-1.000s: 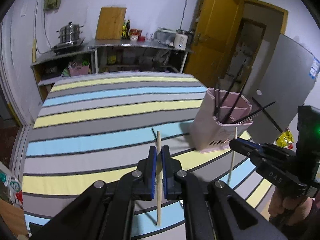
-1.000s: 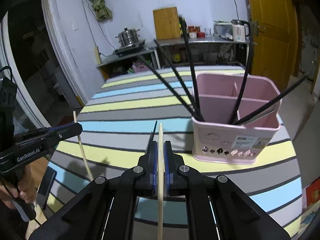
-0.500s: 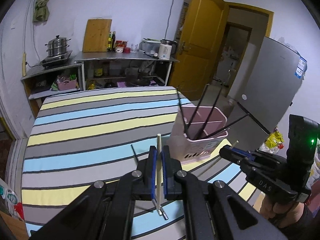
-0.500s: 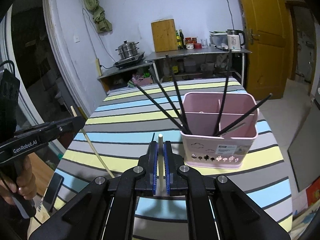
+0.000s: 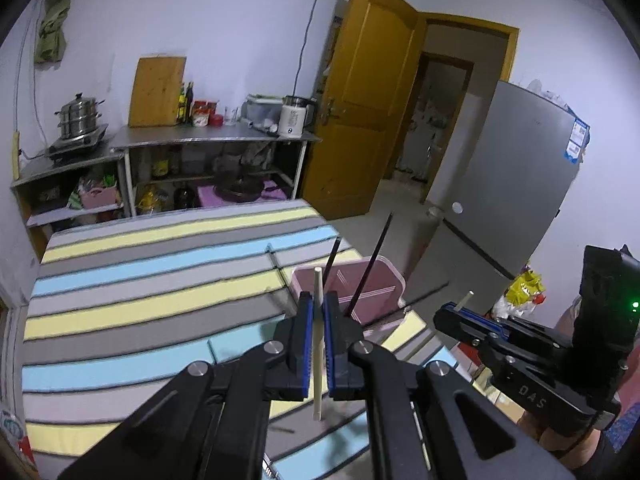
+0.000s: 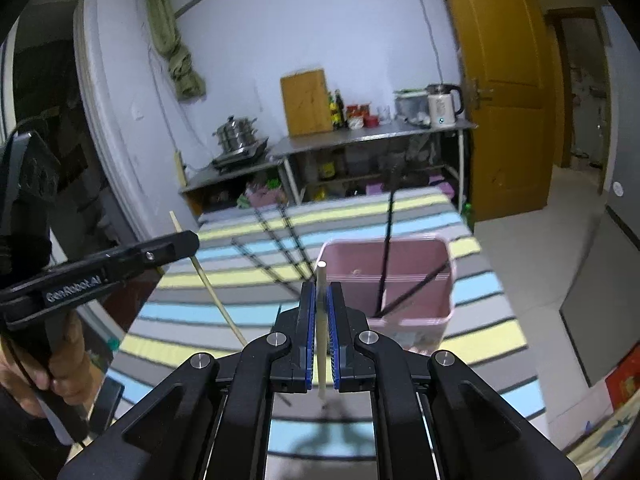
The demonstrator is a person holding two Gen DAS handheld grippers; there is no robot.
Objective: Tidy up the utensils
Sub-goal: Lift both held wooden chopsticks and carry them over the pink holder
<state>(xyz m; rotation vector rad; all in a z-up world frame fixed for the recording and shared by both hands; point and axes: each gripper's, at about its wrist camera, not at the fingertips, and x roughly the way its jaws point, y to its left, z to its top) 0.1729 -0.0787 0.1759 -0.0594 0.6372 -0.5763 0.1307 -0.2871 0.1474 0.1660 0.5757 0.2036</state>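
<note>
My left gripper (image 5: 316,312) is shut on a pale wooden chopstick (image 5: 317,344) held upright above the striped table. My right gripper (image 6: 321,300) is shut on a second pale chopstick (image 6: 321,328), also upright. A pink utensil holder (image 6: 404,280) with several black chopsticks (image 6: 387,256) in it stands just beyond both grippers, seen past the left fingers as the pink holder (image 5: 372,288). In the left wrist view the right gripper (image 5: 456,312) shows at the right with its chopstick tip poking out. In the right wrist view the left gripper (image 6: 188,240) shows at the left with its chopstick slanting down.
A loose black chopstick (image 5: 276,260) lies on the striped tablecloth (image 5: 140,292). A metal counter (image 5: 208,136) with pot, cutting board and kettle stands behind. A yellow door (image 5: 372,100) and grey fridge (image 5: 512,184) are to the right. A hand (image 6: 36,376) grips the left tool.
Both grippers have risen and tipped with their chopsticks, which lifted clear of the table. The pink holder now sits lower and farther in both views.
</note>
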